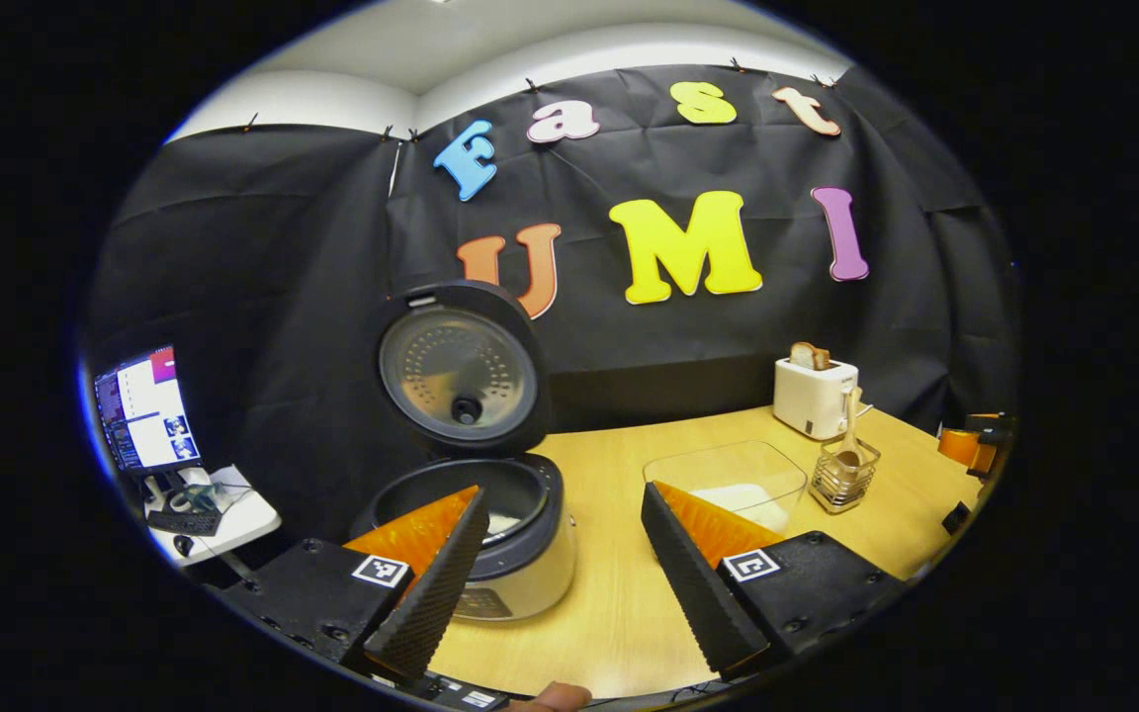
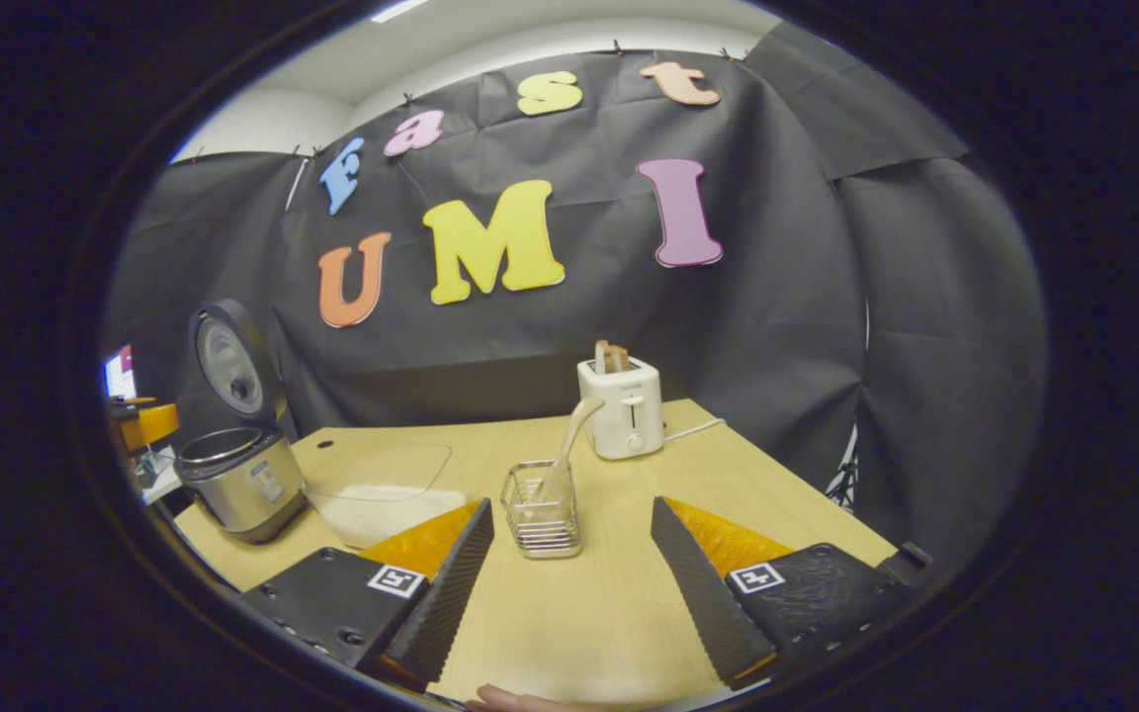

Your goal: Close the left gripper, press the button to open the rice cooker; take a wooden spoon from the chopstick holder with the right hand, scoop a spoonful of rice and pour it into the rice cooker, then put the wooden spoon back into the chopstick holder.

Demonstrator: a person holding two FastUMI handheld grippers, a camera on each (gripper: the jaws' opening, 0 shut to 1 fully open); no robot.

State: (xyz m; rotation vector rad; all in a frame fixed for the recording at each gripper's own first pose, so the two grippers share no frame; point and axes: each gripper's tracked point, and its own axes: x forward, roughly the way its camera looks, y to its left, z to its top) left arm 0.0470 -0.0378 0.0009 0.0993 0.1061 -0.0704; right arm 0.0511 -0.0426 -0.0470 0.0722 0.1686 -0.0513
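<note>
The rice cooker (image 1: 515, 554) stands at the table's left with its lid (image 1: 459, 368) swung up; a little white rice lies in its pot. My left gripper (image 1: 560, 583) hangs open just in front of it, holding nothing. A clear container of rice (image 1: 728, 485) sits in the middle of the table. To its right, the wire chopstick holder (image 1: 843, 477) holds the wooden spoon (image 1: 850, 435). In the right gripper view, my right gripper (image 2: 569, 593) is open, with the chopstick holder (image 2: 541, 520) and spoon (image 2: 566, 445) just ahead. The rice cooker (image 2: 238, 475) and rice container (image 2: 382, 494) lie to the left.
A white toaster (image 1: 815, 396) with bread in it stands at the back of the wooden table (image 1: 619, 613), also seen as the toaster (image 2: 621, 407) with its cord. A monitor and keyboard sit on a side stand (image 1: 184, 494) left of the table. Black cloth walls the booth.
</note>
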